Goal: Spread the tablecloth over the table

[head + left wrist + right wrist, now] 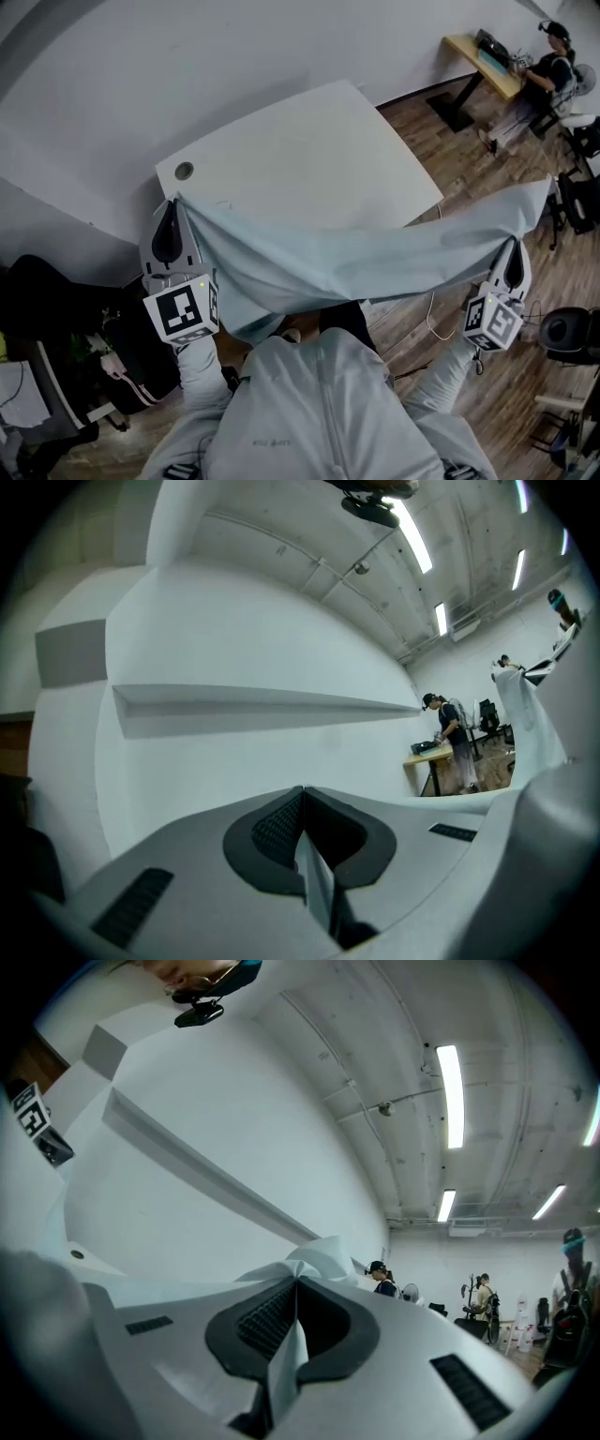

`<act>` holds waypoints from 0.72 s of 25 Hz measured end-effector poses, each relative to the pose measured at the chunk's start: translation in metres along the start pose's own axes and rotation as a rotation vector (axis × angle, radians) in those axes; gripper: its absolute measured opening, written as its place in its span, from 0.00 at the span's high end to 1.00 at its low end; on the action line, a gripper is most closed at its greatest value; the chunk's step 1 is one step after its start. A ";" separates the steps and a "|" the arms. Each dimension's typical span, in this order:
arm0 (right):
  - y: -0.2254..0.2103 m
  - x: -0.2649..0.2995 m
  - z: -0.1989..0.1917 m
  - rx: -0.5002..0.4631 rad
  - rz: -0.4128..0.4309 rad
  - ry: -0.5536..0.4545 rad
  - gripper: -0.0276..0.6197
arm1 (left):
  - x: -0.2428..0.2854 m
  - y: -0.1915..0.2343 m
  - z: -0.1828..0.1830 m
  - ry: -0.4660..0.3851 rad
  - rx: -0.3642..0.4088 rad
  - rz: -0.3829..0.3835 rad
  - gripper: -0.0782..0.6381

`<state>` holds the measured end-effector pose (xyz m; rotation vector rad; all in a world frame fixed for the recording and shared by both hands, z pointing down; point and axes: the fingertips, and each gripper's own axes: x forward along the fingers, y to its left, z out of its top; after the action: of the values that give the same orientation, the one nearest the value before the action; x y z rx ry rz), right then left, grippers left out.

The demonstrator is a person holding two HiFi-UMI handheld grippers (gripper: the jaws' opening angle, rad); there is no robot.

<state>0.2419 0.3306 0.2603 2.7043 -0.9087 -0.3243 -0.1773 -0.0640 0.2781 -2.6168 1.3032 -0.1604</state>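
Pale blue fabric tablecloth (356, 267) is hanging stretched between your two grippers, in front of and over the near edge of the white square table (309, 150). Whether it is touching that edge you cannot tell, and the tabletop beyond it is showing bare.

Your left gripper (174, 208) is pinching one corner of the cloth at the table's near left corner, close to the round grey cable hole (184, 171). In the left gripper view its dark ribbed pads (272, 832) are standing together with a thin fold of the cloth clamped between them.

Your right gripper (515, 248) is gripping the other corner out past the table's right side, over the brown wooden floor (412, 127). In the right gripper view its jaws are pressing together on the cloth, with a crumpled tip poking up past the fingertips.

Between the grippers the cloth's upper edge is sagging a little, and its lower part is drooping in folds toward your light grey jacket (319, 403). In the far corner a seated person (548, 70) is sitting at a small wooden desk (469, 47).
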 end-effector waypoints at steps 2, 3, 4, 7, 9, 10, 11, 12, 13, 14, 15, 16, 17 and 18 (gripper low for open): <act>0.015 0.042 -0.009 -0.020 0.061 -0.004 0.92 | 0.010 -0.001 -0.005 0.033 0.022 0.068 0.86; 0.021 0.063 -0.013 -0.030 0.095 -0.006 0.92 | 0.014 -0.002 -0.006 0.051 0.027 0.103 0.86; 0.027 0.084 -0.016 -0.038 0.129 -0.009 0.92 | 0.017 -0.005 -0.007 0.068 0.030 0.137 0.86; 0.036 0.147 -0.020 -0.061 0.229 -0.027 0.92 | 0.024 -0.014 -0.001 0.112 0.048 0.246 0.86; 0.044 0.187 -0.023 -0.076 0.292 -0.042 0.92 | 0.029 -0.018 0.005 0.126 0.060 0.318 0.86; 0.050 0.206 -0.024 -0.080 0.322 -0.050 0.92 | 0.031 -0.018 0.008 0.128 0.069 0.353 0.86; 0.057 0.222 -0.025 -0.082 0.352 -0.057 0.92 | 0.033 -0.019 0.012 0.130 0.080 0.388 0.86; 0.064 0.237 -0.027 -0.085 0.382 -0.064 0.92 | 0.035 -0.019 0.014 0.132 0.092 0.420 0.86; 0.072 0.250 -0.029 -0.089 0.412 -0.070 0.92 | 0.035 -0.020 0.016 0.135 0.103 0.450 0.86; 0.080 0.262 -0.030 -0.094 0.442 -0.076 0.92 | 0.035 -0.020 0.017 0.137 0.115 0.479 0.86; 0.090 0.272 -0.032 -0.100 0.473 -0.083 0.92 | 0.034 -0.021 0.019 0.140 0.127 0.507 0.86; 0.100 0.282 -0.032 -0.105 0.506 -0.090 0.92 | 0.034 -0.022 0.021 0.143 0.141 0.534 0.86; 0.111 0.290 -0.032 -0.109 0.539 -0.099 0.92 | 0.033 -0.023 0.023 0.146 0.155 0.558 0.86; 0.122 0.297 -0.032 -0.111 0.571 -0.108 0.92 | 0.032 -0.024 0.024 0.149 0.169 0.579 0.86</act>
<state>0.4149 0.0601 0.2923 2.2177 -1.5796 -0.3808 -0.1346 -0.0719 0.2604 -2.0217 1.9379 -0.3525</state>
